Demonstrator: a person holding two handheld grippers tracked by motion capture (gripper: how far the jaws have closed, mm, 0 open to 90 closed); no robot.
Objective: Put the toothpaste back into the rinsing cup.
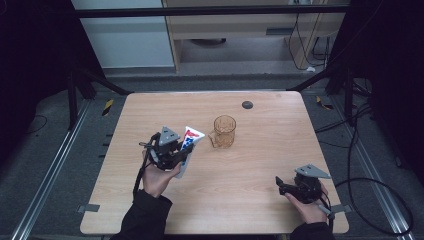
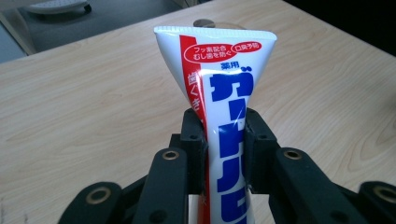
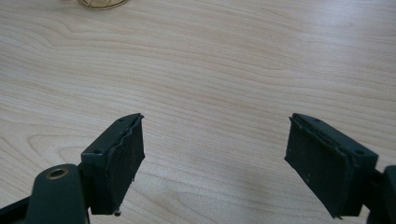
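White tube: your left gripper (image 2: 224, 154) clamps the toothpaste tube (image 2: 219, 93) between its jaws
Right gripper (image 3: 215, 158): your jaws stand wide over bare counter (image 3: 210, 60)
Amber mug (image 1: 224, 131): just beside the tube

The toothpaste tube (image 2: 224, 116) runs off the bottom edge of the left gripper view, so its cap end is out of sight, and the black jaws cover both flanks of its middle. In the high view the left gripper (image 1: 172, 152) hides the tube's lower half; the print there is too small to read. Behind the tube's flat top, just a sliver of a dark round thing (image 2: 204, 22) peeks out, impossible to identify. In the right gripper view, the amber glass mug (image 3: 100, 3) is sliced by the top edge, only its base rim left.
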